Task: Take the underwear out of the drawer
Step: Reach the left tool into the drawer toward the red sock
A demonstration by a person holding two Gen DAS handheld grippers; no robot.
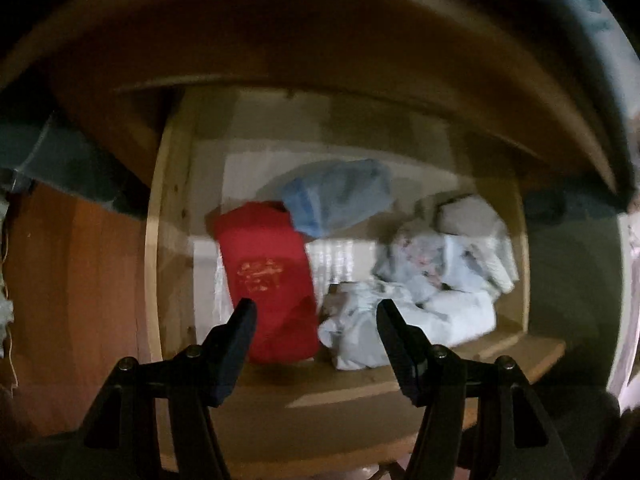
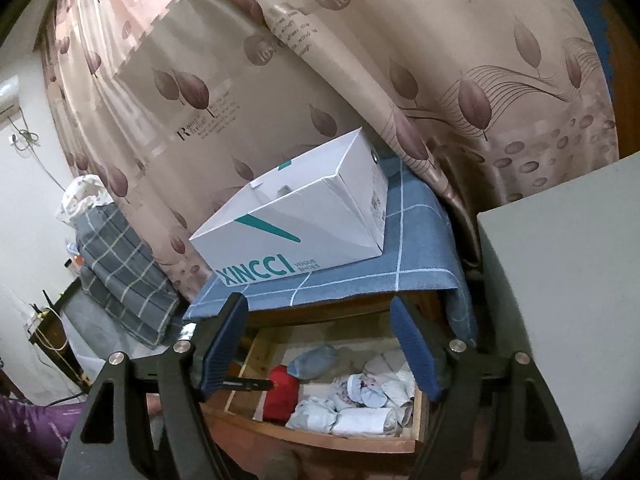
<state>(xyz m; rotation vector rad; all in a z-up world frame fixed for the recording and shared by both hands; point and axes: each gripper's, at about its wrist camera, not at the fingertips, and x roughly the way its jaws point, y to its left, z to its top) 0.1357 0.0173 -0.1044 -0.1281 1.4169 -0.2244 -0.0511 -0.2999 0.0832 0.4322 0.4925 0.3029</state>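
Observation:
The wooden drawer (image 1: 172,240) stands pulled open with folded underwear inside. In the left wrist view a red piece (image 1: 266,276) lies at the left, a blue piece (image 1: 340,196) behind it, and pale rolled pieces (image 1: 420,300) at the right. My left gripper (image 1: 314,312) is open and empty, just above the drawer's front, in front of the red piece. My right gripper (image 2: 316,308) is open and empty, held higher above the drawer (image 2: 320,438). The red piece (image 2: 280,398), the blue piece (image 2: 314,360) and the pale pieces (image 2: 360,404) show below it. The left gripper's tip (image 2: 248,385) reaches in near the red piece.
A white XINCCI shoe box (image 2: 304,220) sits on a blue checked cloth (image 2: 416,268) on the cabinet top above the drawer. A leaf-print curtain (image 2: 280,80) hangs behind. A grey panel (image 2: 560,300) stands at the right. A checked bundle (image 2: 120,264) lies at the left.

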